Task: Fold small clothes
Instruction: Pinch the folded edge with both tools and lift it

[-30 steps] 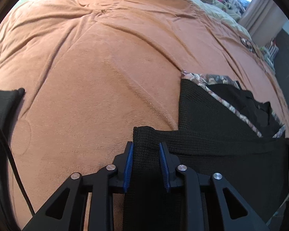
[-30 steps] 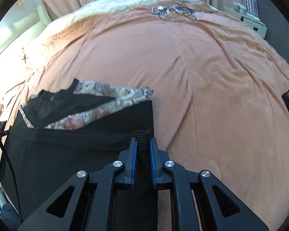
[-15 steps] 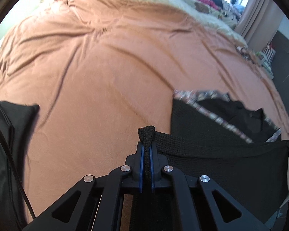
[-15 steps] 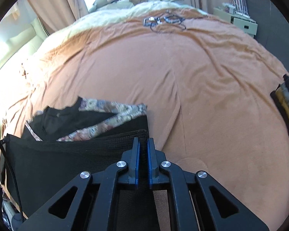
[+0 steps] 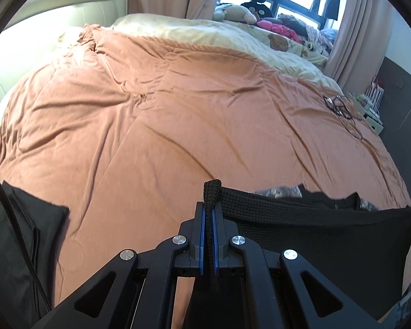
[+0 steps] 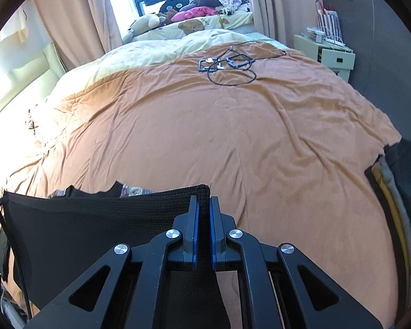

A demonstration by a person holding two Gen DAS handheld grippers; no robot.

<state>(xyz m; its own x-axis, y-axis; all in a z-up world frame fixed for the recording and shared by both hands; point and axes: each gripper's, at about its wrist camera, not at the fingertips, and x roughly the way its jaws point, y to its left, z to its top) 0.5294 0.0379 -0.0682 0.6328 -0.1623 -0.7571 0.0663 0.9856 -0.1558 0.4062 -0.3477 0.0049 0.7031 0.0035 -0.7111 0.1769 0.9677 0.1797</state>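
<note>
A black knit garment (image 5: 315,227) with patterned trim is held up above the orange bedspread (image 5: 178,126). My left gripper (image 5: 208,213) is shut on its left corner, which bunches up between the blue pads. My right gripper (image 6: 202,211) is shut on the garment's (image 6: 101,219) right corner. The raised edge is stretched taut between the two grippers. The garment's upper part with the patterned trim (image 6: 134,190) peeks out behind the raised edge, mostly hidden.
A folded black cloth (image 5: 22,235) lies at the left edge of the bed. A dark and yellow stack of clothes (image 6: 397,197) lies at the right. Cables and small devices (image 6: 230,63) lie far back on the bedspread (image 6: 233,137). A nightstand (image 6: 331,54) stands at the right.
My left gripper shut on the garment's corner. Both grippers then lifted the garment's edge off the bed, and both views tilted up toward the window.
</note>
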